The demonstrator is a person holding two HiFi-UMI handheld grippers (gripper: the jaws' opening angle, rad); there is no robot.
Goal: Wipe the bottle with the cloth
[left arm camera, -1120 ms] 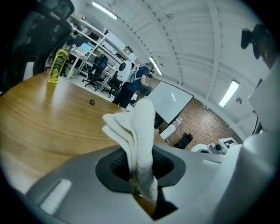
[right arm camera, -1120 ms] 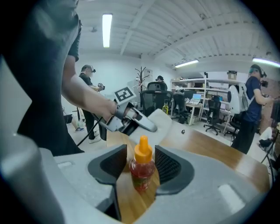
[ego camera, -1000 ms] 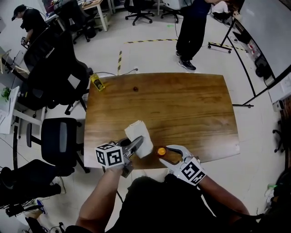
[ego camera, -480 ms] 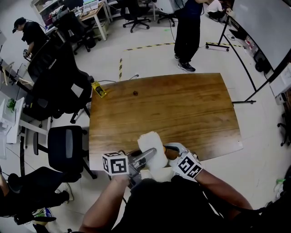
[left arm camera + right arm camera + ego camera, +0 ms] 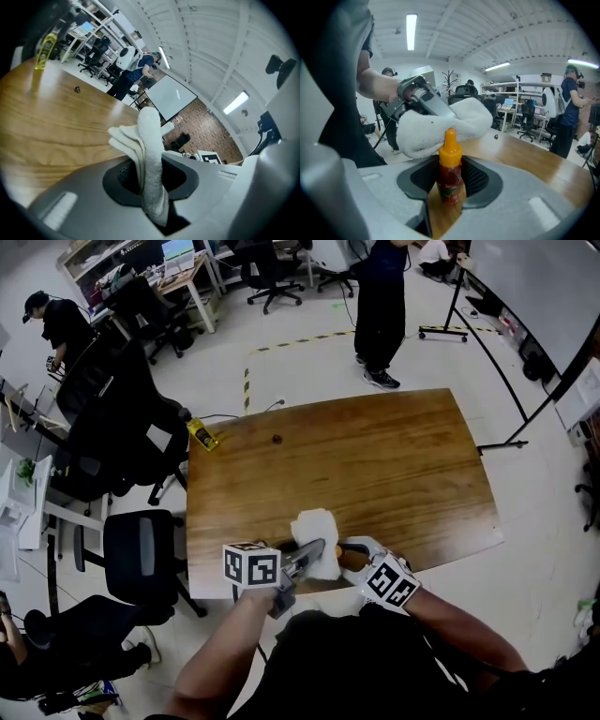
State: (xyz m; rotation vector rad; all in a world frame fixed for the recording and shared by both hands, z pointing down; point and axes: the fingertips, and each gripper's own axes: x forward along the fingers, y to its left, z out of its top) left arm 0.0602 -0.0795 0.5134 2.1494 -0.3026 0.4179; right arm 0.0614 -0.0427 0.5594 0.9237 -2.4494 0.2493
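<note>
A small red sauce bottle (image 5: 450, 176) with an orange cap stands on the wooden table (image 5: 375, 465) near its front edge. My right gripper (image 5: 450, 185) is shut on its body, one jaw on each side. A folded white cloth (image 5: 436, 126) lies against the bottle's cap and far side. The left gripper (image 5: 150, 176) is shut on the cloth (image 5: 147, 145), whose free end sticks up past the jaws. In the head view the cloth (image 5: 316, 532) covers most of the bottle (image 5: 350, 560), with the left gripper (image 5: 312, 556) and right gripper (image 5: 352, 552) close together.
A yellow bottle (image 5: 201, 434) lies at the table's far left corner, and a small dark thing (image 5: 275, 439) sits on the far part of the table. Office chairs (image 5: 141, 549) stand to the left. A person (image 5: 380, 306) stands beyond the table.
The left gripper has carried the cloth to the right onto the bottle. The right jaws have closed on the bottle, which was free between them a second ago.
</note>
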